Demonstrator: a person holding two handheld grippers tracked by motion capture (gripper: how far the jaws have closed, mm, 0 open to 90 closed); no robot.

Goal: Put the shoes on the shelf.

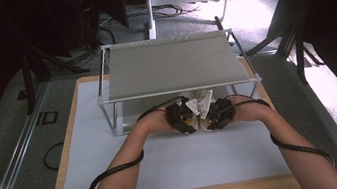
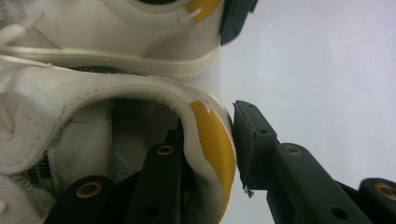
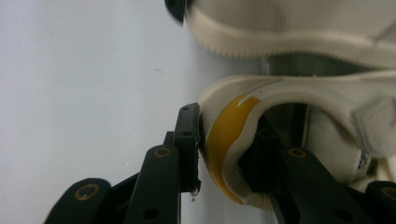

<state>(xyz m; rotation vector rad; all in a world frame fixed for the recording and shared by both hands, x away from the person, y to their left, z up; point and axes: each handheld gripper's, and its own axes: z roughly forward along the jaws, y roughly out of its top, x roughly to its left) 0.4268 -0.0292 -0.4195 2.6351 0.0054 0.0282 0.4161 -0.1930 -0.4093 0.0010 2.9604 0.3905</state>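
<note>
The landmark is the metal rack standing at the far side of the desk. Two white shoes are held just in front of its lower front edge, side by side and almost touching, midway along the rack's width.

The left shoe is gripped at its yellow-patched heel collar by the left claw: in the left gripper view one jaw is seen inside the shoe's opening and the other pressed against the outside of the heel, so the claw is closed on the heel wall. The right shoe is held the same way by the right claw; in the right gripper view the outer pad lies against the yellow heel patch and the other jaw is inside the collar.

The relation on which the next move is judged to turn is the shoes' long axis. Each shoe runs from its heel, at the claw, away toward the rack, so toes point at the rack and heels at the person. The space beneath the rack's top lies straight ahead along that axis. Each hand is as near to the rack as the other, so neither shoe leads. A push along the axis would probably carry both shoes under the top shelf together; whether the toes already reach under it cannot be told.
</note>
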